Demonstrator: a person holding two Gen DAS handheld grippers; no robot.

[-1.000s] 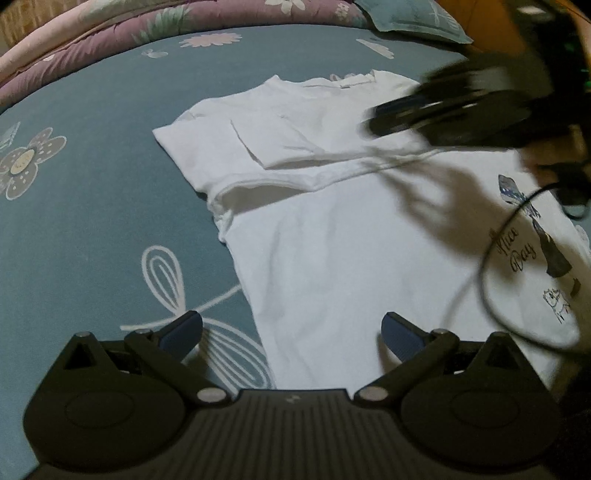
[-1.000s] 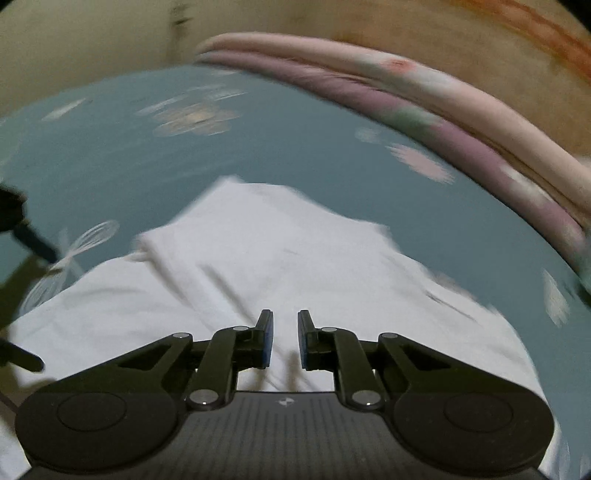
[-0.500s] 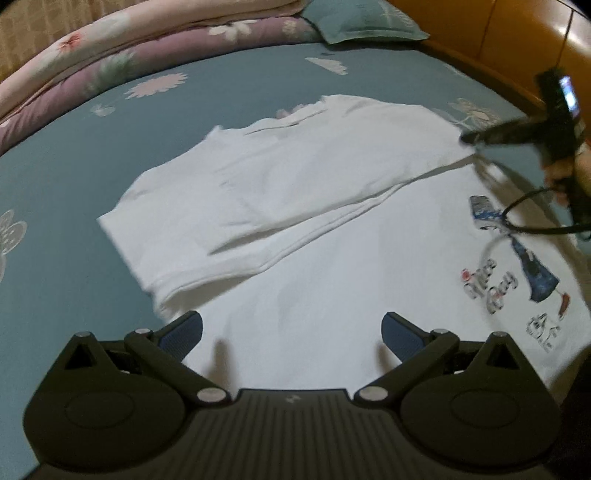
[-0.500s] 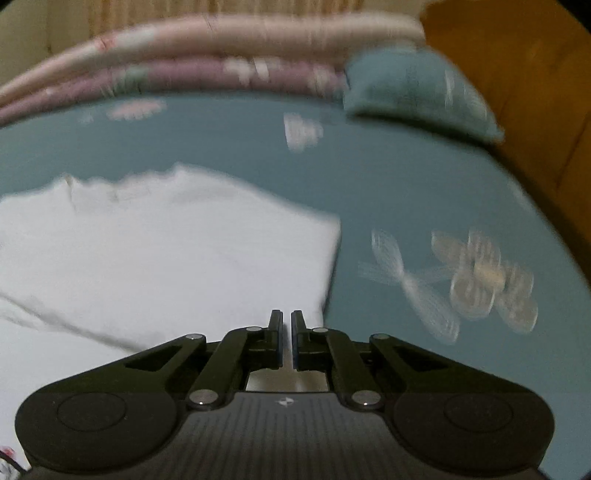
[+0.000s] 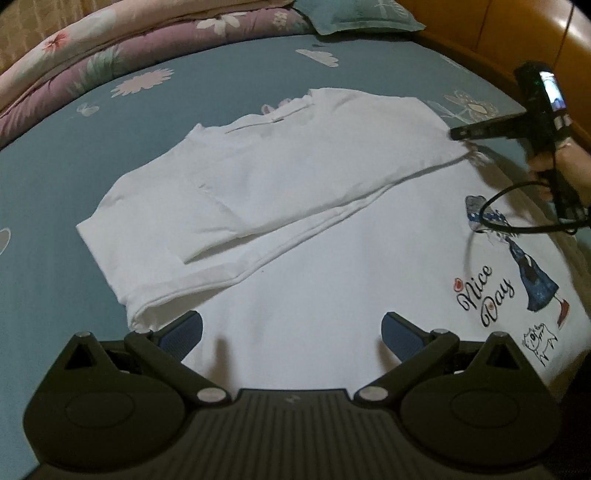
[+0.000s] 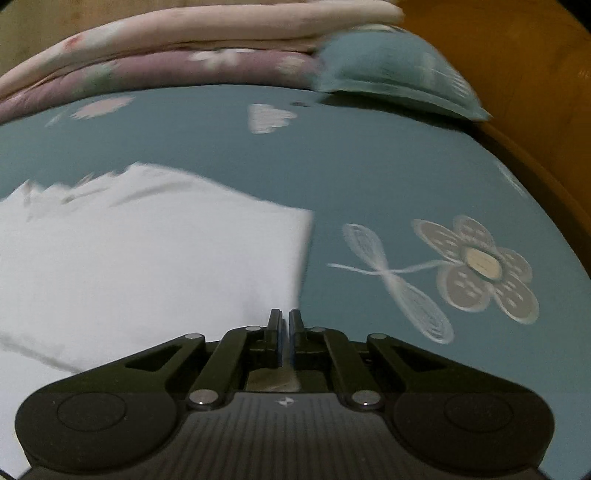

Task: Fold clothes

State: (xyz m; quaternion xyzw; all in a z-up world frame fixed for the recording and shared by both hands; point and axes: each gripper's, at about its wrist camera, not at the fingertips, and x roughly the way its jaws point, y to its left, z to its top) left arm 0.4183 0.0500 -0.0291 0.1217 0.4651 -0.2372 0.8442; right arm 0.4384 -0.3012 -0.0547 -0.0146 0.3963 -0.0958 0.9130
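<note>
Left wrist view: teal bedsheet (image 5: 55,192) with white flower and cloud prints fills most of the frame, left to right; upper left a stack of folded quilts (image 5: 110,44), pink over mauve, floral; top centre-right a teal pillow (image 5: 365,16) butted against the quilts; upper right corner an orange-brown wooden bed frame (image 5: 480,33). White T-shirt (image 5: 295,229) lies flat on the sheet across the centre, upper part folded over into a band running from lower left to upper right, collar toward top centre; printed figure with "Nice Day" lettering at right edge of the shirt. Left gripper (image 5: 291,328) at bottom centre, jaws wide apart, nothing between them, hanging over the shirt's lower plain area. Right gripper (image 5: 456,133) enters from the right edge, held by a hand (image 5: 554,162), tip at the far right corner of the folded band; black cable (image 5: 517,229) loops below it over the print. Right wrist view: blurry; shirt (image 6: 147,258) fills the left half, its corner edge running down to the fingers; sheet (image 6: 369,166) with a big flower print to the right; quilts (image 6: 184,48) and pillow (image 6: 388,70) along the top, wood frame (image 6: 517,74) at right. Right gripper (image 6: 284,321) jaws together, a sliver of white shirt fabric seen in the slit; clamped on the shirt edge. No containers in either view.
</note>
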